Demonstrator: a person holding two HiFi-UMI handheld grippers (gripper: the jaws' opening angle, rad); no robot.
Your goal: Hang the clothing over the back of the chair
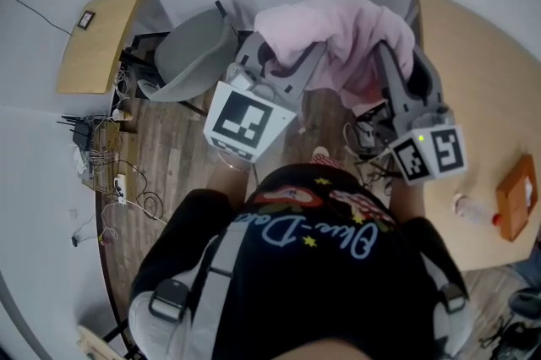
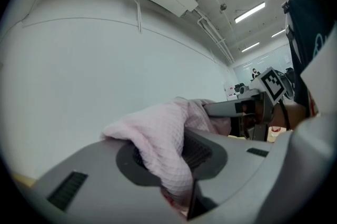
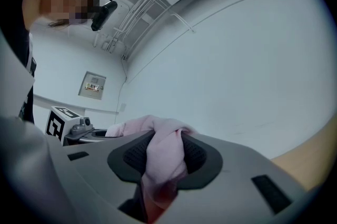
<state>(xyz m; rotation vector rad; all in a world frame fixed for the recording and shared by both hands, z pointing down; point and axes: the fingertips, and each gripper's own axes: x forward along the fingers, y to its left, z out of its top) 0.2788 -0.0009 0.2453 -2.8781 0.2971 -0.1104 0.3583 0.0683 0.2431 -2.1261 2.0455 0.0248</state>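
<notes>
Head view: pink clothing (image 1: 331,30) spans crosswise, left gripper (image 1: 275,58) to right gripper (image 1: 396,62)

You stand on a dark wood-plank floor (image 1: 169,155), with one pale wooden bench (image 1: 482,79) at your 2 o'clock and another (image 1: 101,33) at 10 o'clock. Cables (image 1: 106,151) tangle at 9 o'clock. Strip lights (image 2: 250,11) glow overhead beside white walls (image 2: 105,70).

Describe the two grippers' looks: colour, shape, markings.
Both the left gripper and right gripper are smooth grey plastic with broad jaws and dark ribbed pads. Each carries a white cube printed with black square markers; a small green light glows by the right one.
</notes>
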